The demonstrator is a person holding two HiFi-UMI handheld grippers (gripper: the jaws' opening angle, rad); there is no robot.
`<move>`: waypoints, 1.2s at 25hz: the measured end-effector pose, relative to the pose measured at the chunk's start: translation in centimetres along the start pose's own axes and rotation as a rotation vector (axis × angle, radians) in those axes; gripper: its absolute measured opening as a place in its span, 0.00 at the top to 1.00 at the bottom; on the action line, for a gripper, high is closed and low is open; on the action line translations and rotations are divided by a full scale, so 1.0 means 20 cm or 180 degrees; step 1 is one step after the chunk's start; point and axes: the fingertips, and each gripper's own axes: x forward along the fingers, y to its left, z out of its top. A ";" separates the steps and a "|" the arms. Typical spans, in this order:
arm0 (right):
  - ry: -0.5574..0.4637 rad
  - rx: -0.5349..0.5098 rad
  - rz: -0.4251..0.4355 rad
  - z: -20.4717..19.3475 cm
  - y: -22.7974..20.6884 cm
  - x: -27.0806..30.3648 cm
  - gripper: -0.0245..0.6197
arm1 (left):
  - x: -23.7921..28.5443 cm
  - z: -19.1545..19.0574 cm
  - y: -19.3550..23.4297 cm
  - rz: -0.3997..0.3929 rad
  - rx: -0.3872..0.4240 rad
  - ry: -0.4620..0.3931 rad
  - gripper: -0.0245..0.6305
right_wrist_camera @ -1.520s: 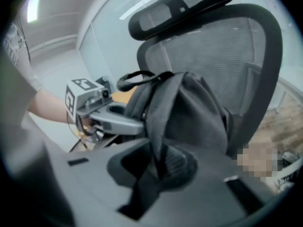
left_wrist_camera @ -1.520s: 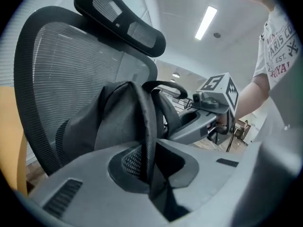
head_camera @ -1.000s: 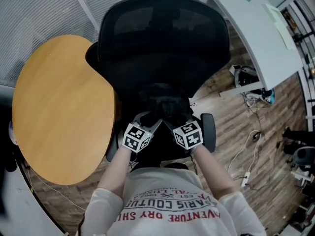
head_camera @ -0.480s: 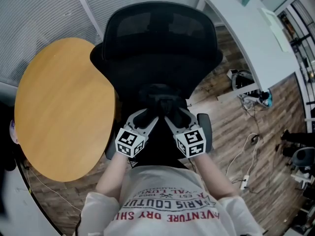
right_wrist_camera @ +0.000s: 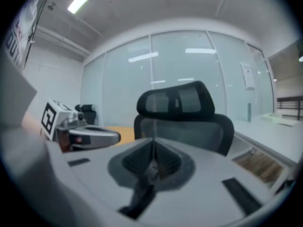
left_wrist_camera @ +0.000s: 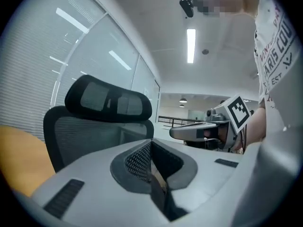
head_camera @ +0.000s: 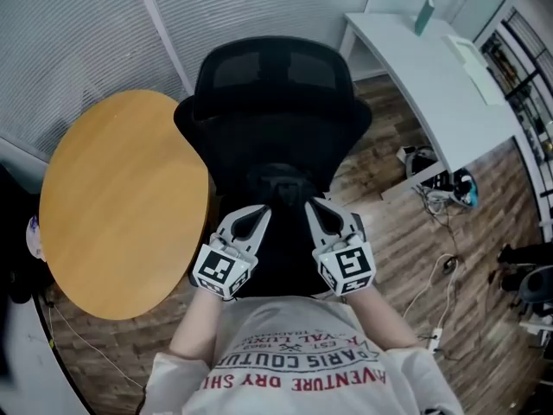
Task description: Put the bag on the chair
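- Looking from the head view, where is the bag (head_camera: 278, 182) now?
- It lies as a dark lump on the seat of the chair (head_camera: 272, 85), close to the backrest. Black on black, its outline is hard to tell.
- And the jaws?
- Both pairs are clenched and grasp nothing. The left gripper (head_camera: 257, 213) and the right gripper (head_camera: 314, 206) hang just in front of the bag, apart from it.
- How to do this step well?
- I judge the placing is nearly finished. It is good to draw both grippers straight back, slowly, so that no strap is caught, and to check that the bag sits well inside the seat edge.
- What do the gripper views add?
- They look over the shut jaws to the backrest and headrest, and each shows the other gripper beside it, but not the seat or the bag. Only the head view shows these, and the whole round table (head_camera: 121, 206) beside the chair.
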 end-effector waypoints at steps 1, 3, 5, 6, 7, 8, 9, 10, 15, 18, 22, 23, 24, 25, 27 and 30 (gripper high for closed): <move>-0.0063 -0.0024 0.0037 0.04 0.01 -0.02 0.91 | -0.01 0.05 -0.02 0.0004 0.0049 -0.0046 0.92; -0.0185 -0.0108 0.0105 0.13 0.04 -0.07 0.91 | -0.03 0.16 -0.06 0.0014 0.0146 -0.0137 0.92; -0.0317 -0.0149 0.0172 0.22 0.07 -0.12 0.91 | -0.05 0.26 -0.11 0.0049 0.0205 -0.0214 0.92; -0.0383 -0.0131 0.0213 0.26 0.09 -0.15 0.91 | -0.06 0.30 -0.13 0.0068 0.0217 -0.0241 0.92; -0.0456 -0.0111 0.0258 0.31 0.11 -0.18 0.91 | -0.07 0.34 -0.14 0.0083 0.0222 -0.0261 0.92; -0.0530 -0.0113 0.0302 0.35 0.13 -0.21 0.91 | -0.08 0.36 -0.16 0.0093 0.0235 -0.0275 0.92; -0.0593 -0.0139 0.0345 0.40 0.15 -0.23 0.92 | -0.08 0.39 -0.17 0.0094 0.0270 -0.0286 0.92; -0.0630 -0.0166 0.0382 0.43 0.16 -0.26 0.92 | -0.09 0.41 -0.18 0.0086 0.0321 -0.0298 0.92; -0.0658 -0.0172 0.0441 0.48 0.20 -0.33 0.92 | -0.13 0.46 -0.27 0.0022 0.0349 -0.0349 0.92; -0.0647 -0.0212 0.0470 0.48 0.21 -0.34 0.92 | -0.13 0.48 -0.28 0.0081 0.0359 -0.0286 0.92; -0.0593 -0.0184 0.0512 0.45 0.22 -0.35 0.92 | -0.14 0.47 -0.30 0.0094 0.0354 -0.0248 0.92; -0.0568 -0.0167 0.0531 0.44 0.23 -0.35 0.92 | -0.14 0.45 -0.31 0.0091 0.0357 -0.0250 0.92; -0.0549 -0.0153 0.0547 0.43 0.23 -0.34 0.92 | -0.14 0.45 -0.31 0.0088 0.0362 -0.0249 0.92; -0.0542 -0.0146 0.0559 0.43 0.24 -0.34 0.92 | -0.13 0.44 -0.32 0.0090 0.0369 -0.0242 0.92; -0.0544 -0.0134 0.0576 0.43 0.24 -0.34 0.92 | -0.12 0.44 -0.32 0.0107 0.0375 -0.0212 0.92; -0.0551 -0.0065 0.0588 0.44 0.25 -0.36 0.92 | -0.13 0.43 -0.32 0.0138 0.0361 -0.0170 0.92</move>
